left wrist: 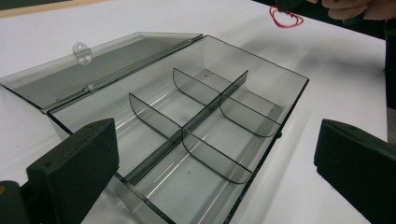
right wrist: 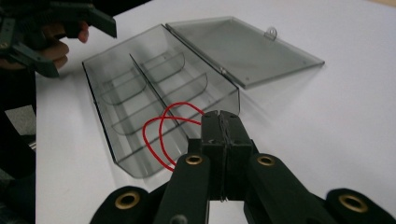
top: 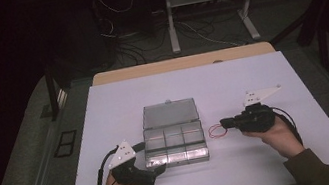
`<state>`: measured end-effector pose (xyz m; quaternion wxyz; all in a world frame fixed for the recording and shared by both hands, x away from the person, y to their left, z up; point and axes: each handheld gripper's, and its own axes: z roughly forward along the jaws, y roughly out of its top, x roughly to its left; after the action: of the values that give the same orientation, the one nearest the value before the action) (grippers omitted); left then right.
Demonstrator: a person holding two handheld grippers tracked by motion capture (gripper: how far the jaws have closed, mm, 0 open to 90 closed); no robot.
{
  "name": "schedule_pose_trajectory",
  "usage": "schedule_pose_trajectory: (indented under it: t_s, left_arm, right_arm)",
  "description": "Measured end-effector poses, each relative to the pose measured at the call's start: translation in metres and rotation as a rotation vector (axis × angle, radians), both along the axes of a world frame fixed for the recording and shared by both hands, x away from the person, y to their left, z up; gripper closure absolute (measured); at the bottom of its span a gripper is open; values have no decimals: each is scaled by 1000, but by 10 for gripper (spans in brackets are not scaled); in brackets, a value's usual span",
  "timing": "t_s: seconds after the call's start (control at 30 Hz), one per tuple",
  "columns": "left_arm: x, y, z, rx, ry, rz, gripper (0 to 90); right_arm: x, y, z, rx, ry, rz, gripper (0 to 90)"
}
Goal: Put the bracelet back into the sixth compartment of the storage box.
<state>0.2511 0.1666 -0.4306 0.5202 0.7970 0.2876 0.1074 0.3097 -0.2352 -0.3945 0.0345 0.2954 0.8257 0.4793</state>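
The right gripper (right wrist: 223,122) has its jaws pressed together on a red rubber band (right wrist: 161,133), which hangs as a loose double loop from the pads. In the high view the band (top: 216,131) sits just right of the open compartment box (top: 175,144), between box and gripper, apparently lifted off the white table (top: 264,157). The left gripper (left wrist: 210,168) has its jaws spread apart, holding nothing, at the box's near left corner, its tips close against the box wall (contact cannot be confirmed).

The step in hand appears to be placing the band in a compartment. Recommended procedure: carry the band high enough for the drooping loop to pass over the box wall and dividers. Centre it above one compartment, lower until the loop rests inside, then release. Use the left gripper to brace the box, since the light plastic may slide. Keep clear of the lid (top: 169,113) lying flat behind.
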Motion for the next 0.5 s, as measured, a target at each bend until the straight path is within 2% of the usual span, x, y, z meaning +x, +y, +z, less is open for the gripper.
schedule_pose_trajectory:
  t_s: [0.5]
  left_arm:
    - [0,0,0,-1,-2,3,0]
  right_arm:
    - [6,29,2,-10,-9,45,887]
